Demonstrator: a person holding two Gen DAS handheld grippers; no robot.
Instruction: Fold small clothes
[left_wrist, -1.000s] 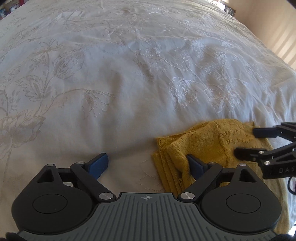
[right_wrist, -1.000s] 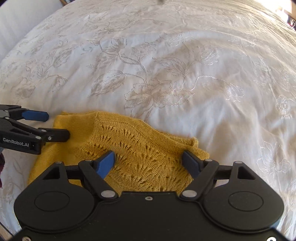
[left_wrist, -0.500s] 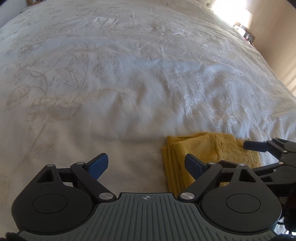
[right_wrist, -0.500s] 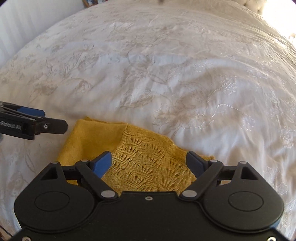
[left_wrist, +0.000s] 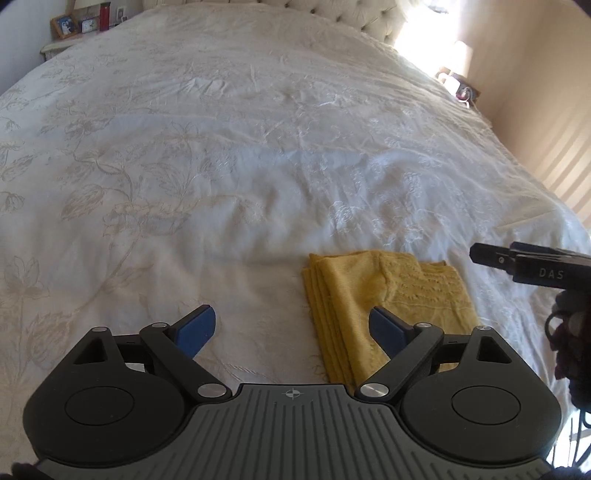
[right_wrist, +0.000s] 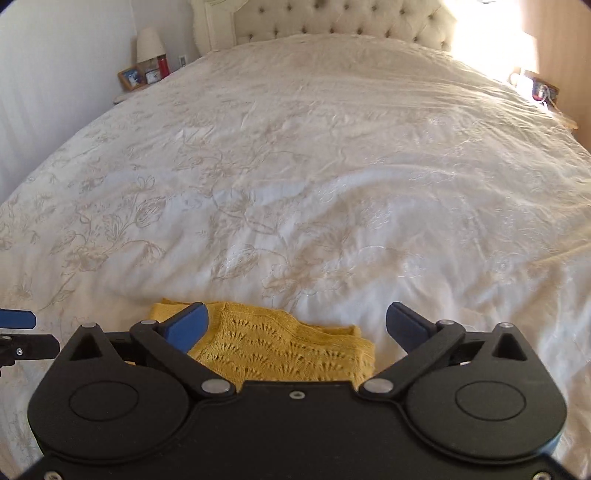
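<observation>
Left tongs (left_wrist: 291, 330) spread wide, blue pads well apart, gripping nothing — raised above the bed in the lower middle of the left wrist view. Right tongs (right_wrist: 295, 325) likewise spread wide and empty, low in the right wrist view, with their left pad over the near corner of the garment but, as far as can be told, not touching it.

Just beyond the tongs, a yellow knit garment (left_wrist: 388, 295) lying flat on the white embroidered bedspread (left_wrist: 221, 166), lower right of centre in the left wrist view and bottom centre in the right wrist view. Folded into a compact rectangle, several stacked layer edges showing along its left side, lacy openwork panel uppermost on the right half. Looks finished for this piece: no sleeve or hem sticking out. Left to do, at most, a light tidy or setting it aside — no other clothes in view, though the near part of the bed is hidden behind the tool bodies.

Long axis hard to judge under the fisheye; probably running from the bottom of the frame toward the headboard (right_wrist: 332, 22), stacked fold edges parallel to it.
</observation>
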